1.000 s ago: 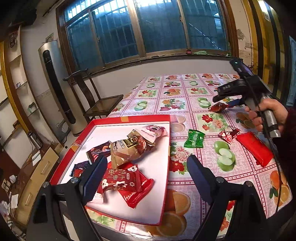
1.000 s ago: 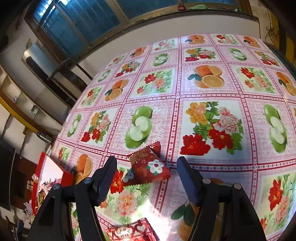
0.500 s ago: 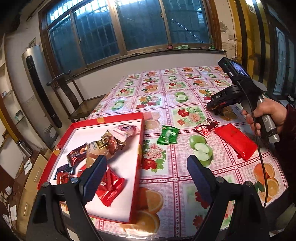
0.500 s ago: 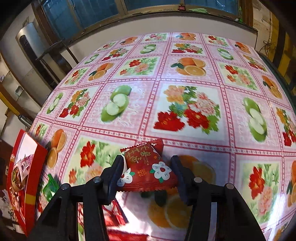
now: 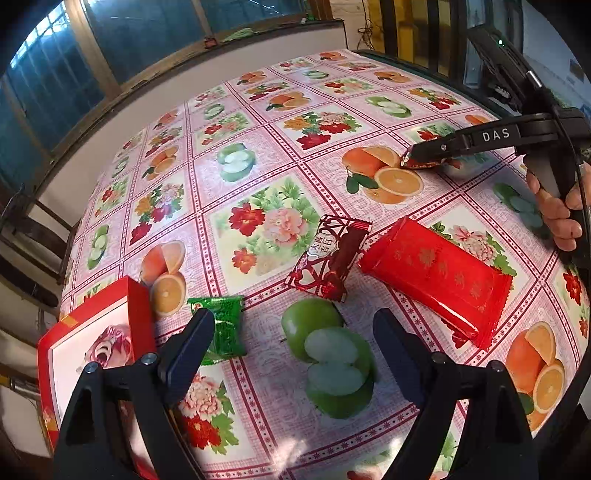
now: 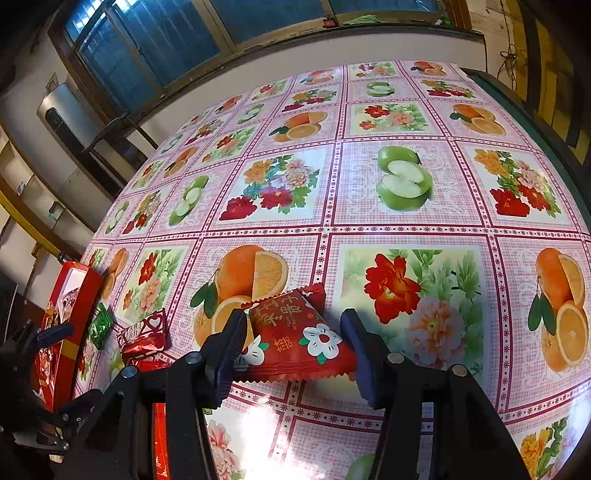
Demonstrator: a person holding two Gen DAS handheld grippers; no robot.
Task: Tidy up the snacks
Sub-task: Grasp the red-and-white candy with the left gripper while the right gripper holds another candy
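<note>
1. Black and blue, the right hand-held gripper [image 6: 293,345] had its jaws around a red triangular snack packet [image 6: 301,334] with white flowers printed on it. The jaws had just been closing, and both blue pads [image 6: 231,345] touched the sides of the packet, so it was pinched between them.
2. This packet was at the table [image 6: 406,229], over a printed orange of the cloth. Whether its bottom still touched the cloth, I could not tell.
3. In the left wrist view, the same right hand-held gripper [image 5: 417,160] was far at the upper right, with a person's hand [image 5: 554,206] around its handle.
4. The left hand-held gripper [image 5: 293,341] had its jaws spread wide and held nothing. It pointed down at the table, above a printed green apple.
5. Just beside its left finger lay a small green snack packet [image 5: 221,326], flat on the cloth.
6. Ahead of this gripper lay a dark red packet [image 5: 330,258] with a heart pattern, and to the right of it a long bright red packet [image 5: 439,273]. The two were very near each other.
7. At the left edge stood a red box [image 5: 138,306] with a white inside. Some wrapped snacks [image 5: 109,345] were lying in it.
8. Behind the table there was a large window [image 6: 177,33] with dark glass.
</note>
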